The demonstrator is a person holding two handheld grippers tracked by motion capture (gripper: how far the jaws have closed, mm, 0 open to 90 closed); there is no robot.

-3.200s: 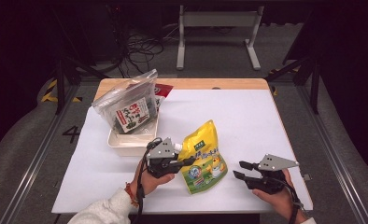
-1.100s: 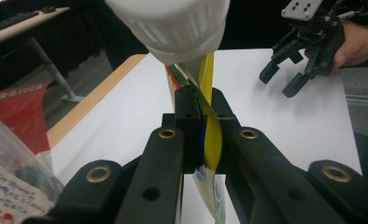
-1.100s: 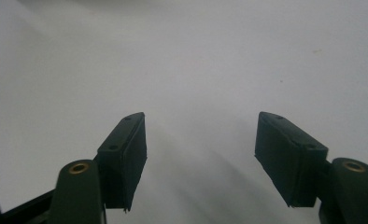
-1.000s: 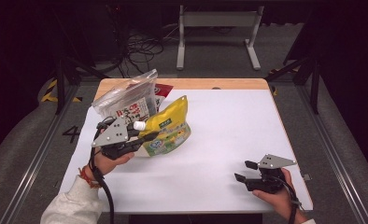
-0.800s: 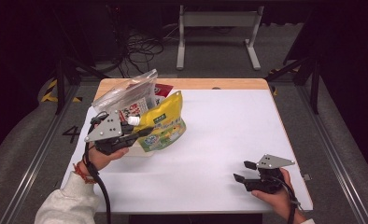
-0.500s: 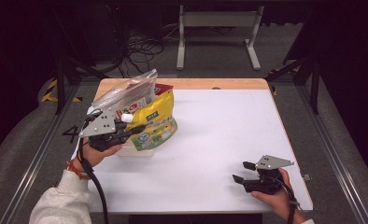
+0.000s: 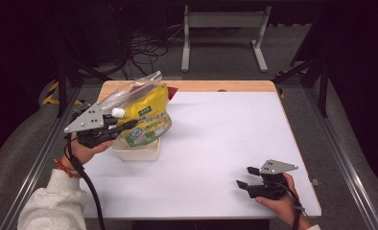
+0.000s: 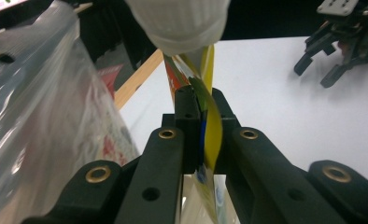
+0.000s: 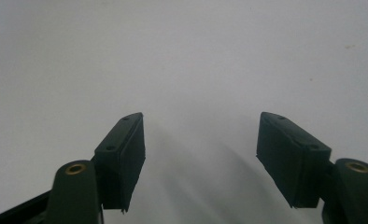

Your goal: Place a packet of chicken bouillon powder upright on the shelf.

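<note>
My left tool (image 7: 122,125) is clamped on the yellow pouch (image 7: 146,120), jaws pinching its thin top edge just below the white cap (image 7: 118,112). In the left gripper view the pouch film (image 8: 209,126) sits squeezed flat between the two pads, with the cap (image 8: 177,23) right above the jaw tips. The pouch hangs off the tool to its right, tilted, with its lower body over the white tray (image 7: 136,151) at the left side of the tabletop (image 7: 225,143). Can't tell if the pouch bottom touches the tray or just hovers above it.

A clear plastic bag (image 7: 129,91) leans up just behind the pouch on the far side, touching or nearly so. In the left gripper view it shows along the left of the tool as the clear bag (image 8: 37,107). A red item (image 7: 171,91) peeks out past the pouch at the far edge.

My right tool (image 7: 242,186) is open with nothing between the jaws, low over the tabletop at the near right, well apart from pouch and tray. In the right gripper view the jaws stand spread with only bare white tabletop (image 9: 196,60) between them. It also shows from the left gripper view, far right (image 8: 322,70).
</note>
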